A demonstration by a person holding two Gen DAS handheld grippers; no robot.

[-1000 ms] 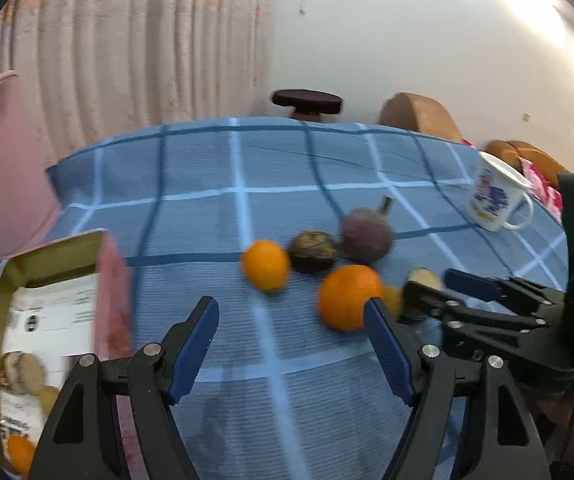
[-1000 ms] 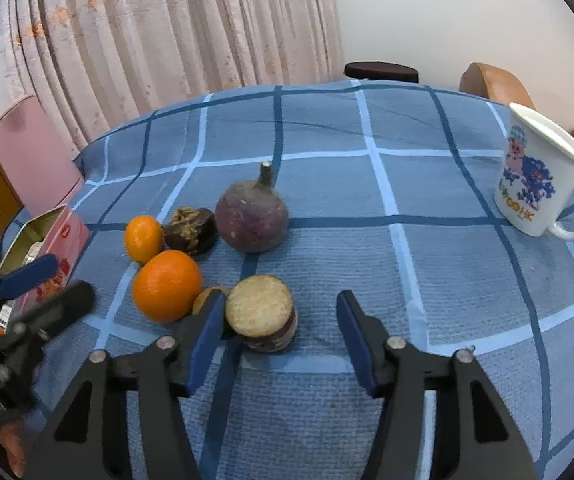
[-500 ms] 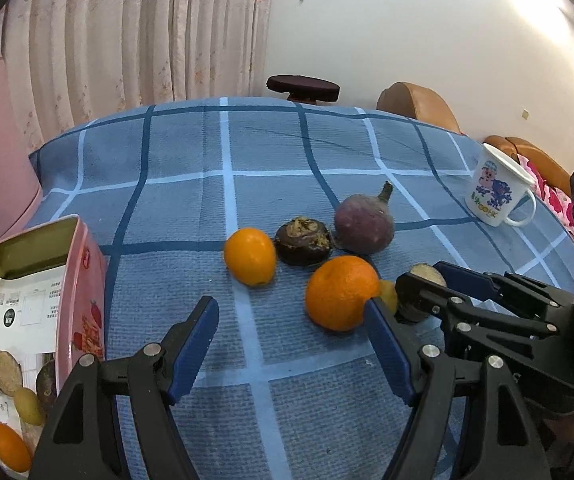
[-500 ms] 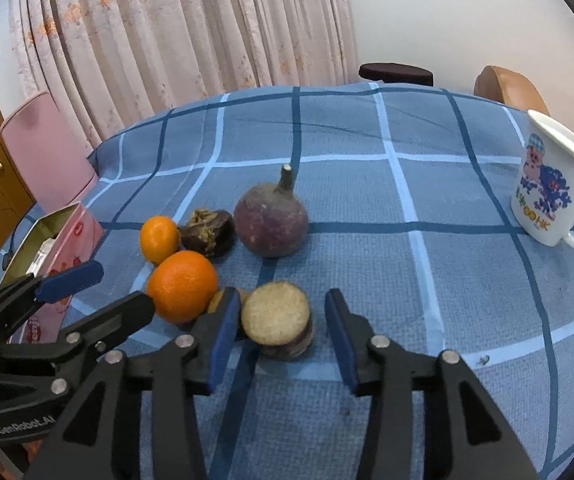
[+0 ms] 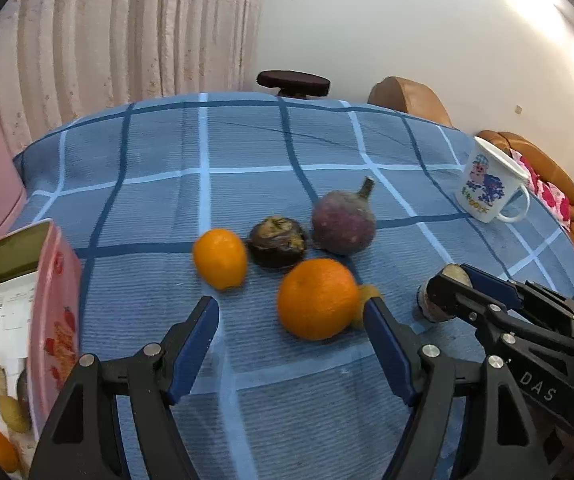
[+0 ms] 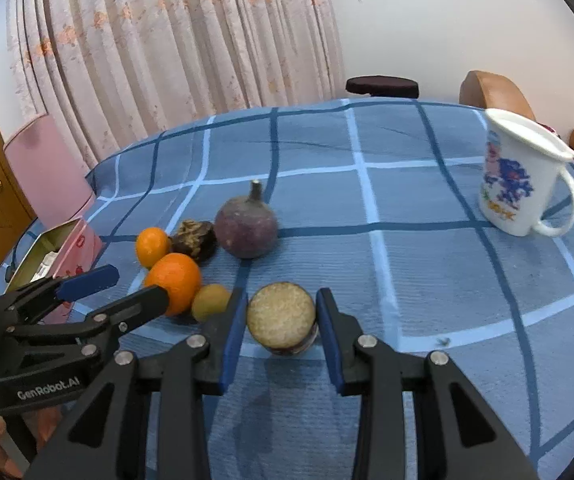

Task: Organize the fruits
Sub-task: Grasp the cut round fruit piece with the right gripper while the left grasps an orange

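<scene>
Fruits sit clustered mid-cloth, and I'll place them from the orange (image 5: pixel 317 298). My largest item, the tin (image 5: pixel 53 304), lies well to its left, open, with fruit inside. Far right of it stands the mug (image 6: pixel 515 178). Behind the orange sits the purple fruit (image 6: pixel 246 227), left of that a dark husk (image 6: pixel 194 239); a tangerine (image 5: pixel 220 258) lies back-left. My left gripper (image 5: pixel 291 330) gapes wide, holding nothing, orange just ahead. My right gripper (image 6: pixel 280 318) brackets the cut half (image 6: pixel 281 316); contact I cannot tell. A small yellow fruit (image 6: pixel 210 302) touches the orange
</scene>
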